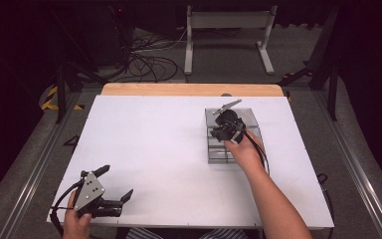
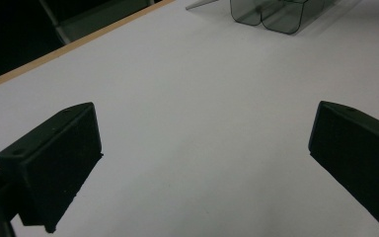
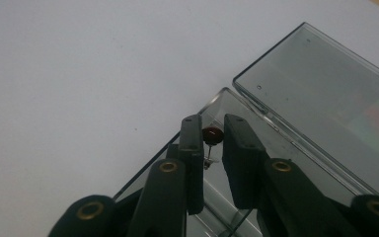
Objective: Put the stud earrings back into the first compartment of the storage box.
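White table; right hand-held gripper clamped on small dark red bead, above clear box.

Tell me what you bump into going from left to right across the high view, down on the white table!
Left gripper with the grey three-cornered plate, jaws wide open → bare white tabletop → clear grey plastic compartment box, with the right gripper over it.

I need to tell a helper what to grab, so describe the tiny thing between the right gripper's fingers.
On the white table sits a clear plastic box, lid open. Over its near edge, the right gripper pinches a stud: a small dark red bead on a thin metal pin, the one coloured item among clear plastic.
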Demonstrator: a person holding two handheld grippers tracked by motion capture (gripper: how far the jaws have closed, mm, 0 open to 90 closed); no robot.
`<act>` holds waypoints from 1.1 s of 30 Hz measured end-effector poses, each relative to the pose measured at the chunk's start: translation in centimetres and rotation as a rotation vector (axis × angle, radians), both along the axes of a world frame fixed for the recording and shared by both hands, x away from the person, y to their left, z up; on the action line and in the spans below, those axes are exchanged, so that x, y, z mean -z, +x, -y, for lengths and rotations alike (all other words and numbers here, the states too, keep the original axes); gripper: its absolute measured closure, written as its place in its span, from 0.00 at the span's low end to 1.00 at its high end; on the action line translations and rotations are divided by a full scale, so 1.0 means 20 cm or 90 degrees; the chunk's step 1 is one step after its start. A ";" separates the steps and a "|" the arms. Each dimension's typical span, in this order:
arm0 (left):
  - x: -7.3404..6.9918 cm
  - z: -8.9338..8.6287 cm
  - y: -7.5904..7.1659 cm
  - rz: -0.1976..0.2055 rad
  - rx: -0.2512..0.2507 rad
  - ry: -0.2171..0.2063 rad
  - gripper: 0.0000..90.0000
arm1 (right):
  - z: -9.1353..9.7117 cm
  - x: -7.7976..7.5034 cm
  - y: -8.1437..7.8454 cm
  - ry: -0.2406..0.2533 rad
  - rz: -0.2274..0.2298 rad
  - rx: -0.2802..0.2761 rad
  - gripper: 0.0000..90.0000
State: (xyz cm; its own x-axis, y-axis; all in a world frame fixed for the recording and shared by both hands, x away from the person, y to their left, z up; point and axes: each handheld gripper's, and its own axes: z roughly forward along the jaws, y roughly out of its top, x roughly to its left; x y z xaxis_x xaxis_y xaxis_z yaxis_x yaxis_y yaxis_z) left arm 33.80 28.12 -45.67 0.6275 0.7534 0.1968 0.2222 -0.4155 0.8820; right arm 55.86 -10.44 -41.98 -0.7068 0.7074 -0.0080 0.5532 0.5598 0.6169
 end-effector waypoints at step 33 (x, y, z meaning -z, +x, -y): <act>0.00 0.00 0.00 -0.001 0.000 0.004 0.00 | 0.01 0.11 0.09 -0.039 -0.060 0.023 0.78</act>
State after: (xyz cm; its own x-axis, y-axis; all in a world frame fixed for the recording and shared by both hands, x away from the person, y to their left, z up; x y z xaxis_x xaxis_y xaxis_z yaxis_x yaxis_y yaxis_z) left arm 33.84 28.13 -45.68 0.6280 0.7519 0.2007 0.2231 -0.4210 0.8792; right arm 57.58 -10.54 -44.21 -0.6803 0.7328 0.0128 0.6278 0.5736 0.5262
